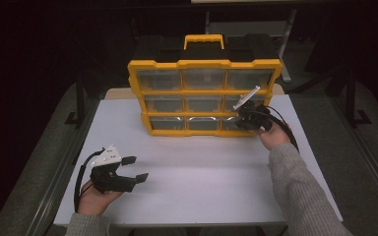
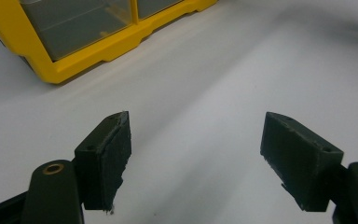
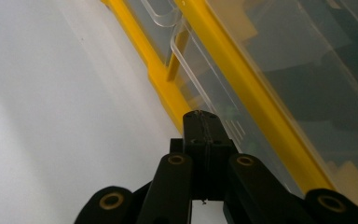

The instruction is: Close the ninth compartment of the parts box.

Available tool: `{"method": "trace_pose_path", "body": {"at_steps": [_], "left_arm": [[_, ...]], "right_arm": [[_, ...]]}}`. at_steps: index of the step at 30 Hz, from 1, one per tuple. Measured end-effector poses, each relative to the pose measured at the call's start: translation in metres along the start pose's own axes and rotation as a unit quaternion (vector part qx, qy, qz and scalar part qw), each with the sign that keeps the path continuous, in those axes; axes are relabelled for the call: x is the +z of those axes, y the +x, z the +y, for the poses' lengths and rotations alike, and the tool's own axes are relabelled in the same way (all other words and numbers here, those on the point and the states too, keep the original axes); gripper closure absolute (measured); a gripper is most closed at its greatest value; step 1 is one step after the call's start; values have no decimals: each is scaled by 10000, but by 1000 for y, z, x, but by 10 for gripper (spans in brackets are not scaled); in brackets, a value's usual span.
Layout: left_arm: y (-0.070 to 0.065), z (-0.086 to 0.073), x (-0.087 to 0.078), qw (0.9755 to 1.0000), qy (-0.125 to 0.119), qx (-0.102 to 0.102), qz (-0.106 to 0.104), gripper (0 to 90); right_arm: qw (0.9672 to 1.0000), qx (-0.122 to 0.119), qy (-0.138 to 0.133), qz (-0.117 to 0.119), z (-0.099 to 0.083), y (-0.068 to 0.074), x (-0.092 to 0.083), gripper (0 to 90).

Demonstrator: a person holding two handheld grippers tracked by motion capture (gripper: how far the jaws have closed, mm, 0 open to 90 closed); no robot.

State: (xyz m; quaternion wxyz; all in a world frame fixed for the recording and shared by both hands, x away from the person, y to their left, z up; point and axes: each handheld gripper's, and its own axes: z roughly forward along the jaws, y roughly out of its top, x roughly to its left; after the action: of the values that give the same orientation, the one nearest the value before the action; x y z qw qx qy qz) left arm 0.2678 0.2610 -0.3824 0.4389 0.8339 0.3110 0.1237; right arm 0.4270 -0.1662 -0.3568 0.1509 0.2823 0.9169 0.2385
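pressing its clenched jaws against the clear plastic drawer front (image 3: 214, 100) at the lower right of the upright yellow organizer case (image 1: 204, 64), the right gripper (image 1: 246, 117) is nearer; the left gripper (image 1: 137, 168) rests released, well apart.

From where I stand, no lettering, label, brand or number can be read anywhere, not on the yellow organiser case (image 1: 204, 64) and not on its clear drawers (image 1: 203, 103).
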Motion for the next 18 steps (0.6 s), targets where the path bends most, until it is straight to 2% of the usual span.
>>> {"method": "trace_pose_path", "body": {"at_steps": [5,11,18], "left_arm": [[-1,0,1,10000,1,-37,-2,239],[-1,0,2,10000,32,48,-2,238],[-2,0,3,10000,12,-26,-56,236]], "right_arm": [[10000,2,-14,3,0,0,1,892],[10000,48,-29,36,0,0,1,892],[9995,159,-165,207,-4,-3,-6,889]]}}
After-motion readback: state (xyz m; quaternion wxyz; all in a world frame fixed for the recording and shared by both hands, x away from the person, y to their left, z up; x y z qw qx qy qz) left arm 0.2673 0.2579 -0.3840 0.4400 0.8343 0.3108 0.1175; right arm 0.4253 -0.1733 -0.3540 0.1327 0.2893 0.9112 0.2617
